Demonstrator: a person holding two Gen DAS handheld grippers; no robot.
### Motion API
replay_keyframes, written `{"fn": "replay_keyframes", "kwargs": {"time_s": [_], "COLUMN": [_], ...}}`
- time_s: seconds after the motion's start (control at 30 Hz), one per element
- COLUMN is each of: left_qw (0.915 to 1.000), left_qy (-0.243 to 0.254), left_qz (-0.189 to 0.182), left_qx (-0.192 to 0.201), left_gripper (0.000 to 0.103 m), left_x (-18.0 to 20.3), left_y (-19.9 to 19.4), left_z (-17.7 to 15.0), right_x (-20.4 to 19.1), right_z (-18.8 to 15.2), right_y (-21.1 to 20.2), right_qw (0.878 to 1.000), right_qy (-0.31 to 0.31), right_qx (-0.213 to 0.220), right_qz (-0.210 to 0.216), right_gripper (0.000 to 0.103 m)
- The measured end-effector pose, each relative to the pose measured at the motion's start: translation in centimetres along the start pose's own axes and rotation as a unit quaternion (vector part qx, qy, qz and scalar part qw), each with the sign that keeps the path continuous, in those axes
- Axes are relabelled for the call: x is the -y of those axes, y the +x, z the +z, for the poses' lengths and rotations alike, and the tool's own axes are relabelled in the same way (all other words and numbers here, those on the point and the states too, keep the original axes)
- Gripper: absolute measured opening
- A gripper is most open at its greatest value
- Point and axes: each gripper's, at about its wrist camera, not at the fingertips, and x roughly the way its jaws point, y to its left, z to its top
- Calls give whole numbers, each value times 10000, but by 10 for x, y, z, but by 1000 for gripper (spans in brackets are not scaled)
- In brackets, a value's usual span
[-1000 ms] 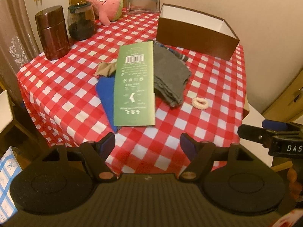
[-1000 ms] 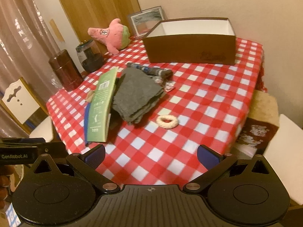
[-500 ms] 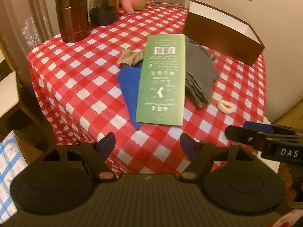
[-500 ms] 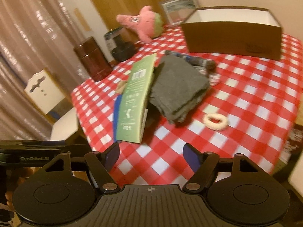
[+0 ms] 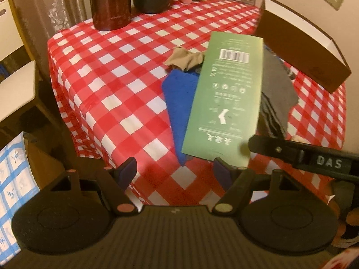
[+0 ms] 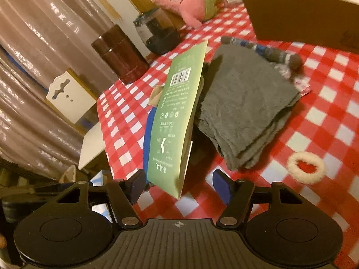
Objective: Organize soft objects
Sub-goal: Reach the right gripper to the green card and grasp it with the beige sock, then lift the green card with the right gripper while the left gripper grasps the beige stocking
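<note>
Surface: red-white checked tablecloth [image 5: 116, 85]; curtain [image 6: 33, 44] behind. Soft pile mid-table: blue cloth [image 5: 179, 103], grey cloth [image 6: 244, 103] under green package [image 5: 226, 94]. Pink plush [image 6: 188, 2] cut off in left view. Left gripper [image 5: 175, 172] open, empty. Right gripper [image 6: 179, 183] closing, package corner between jaws, untouched.

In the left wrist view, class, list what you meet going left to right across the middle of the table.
Blue folded cloth → green cardboard package with a barcode → folded grey cloth → brown open box with a white inside.
</note>
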Motion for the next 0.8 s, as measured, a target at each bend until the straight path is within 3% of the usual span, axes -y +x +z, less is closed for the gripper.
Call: {"fn": "replay_keyframes", "kwargs": {"time_s": [0.27, 0.37, 0.4, 0.53, 0.8], "left_qw": [9998, 9996, 9996, 9995, 9997], "left_qy": [-125, -159, -171, -200, -230], "left_qz": [83, 112, 121, 128, 71], "left_qx": [-141, -183, -190, -193, -51], "left_gripper": [73, 73, 73, 72, 70], "left_x": [-6, -8, -9, -9, -7], "left_y": [21, 26, 27, 25, 14], "left_z": [7, 9, 9, 10, 18], "right_x": [4, 5, 6, 8, -9], "right_z": [12, 16, 16, 21, 45], "right_y": [43, 56, 58, 52, 7], "right_qw": [9997, 9995, 9993, 9983, 9980], "right_qy": [91, 150, 189, 212, -198], "right_qx": [-163, -221, -237, -163, 231], "right_qz": [150, 187, 206, 520, 551], "right_gripper": [53, 44, 34, 11, 7]}}
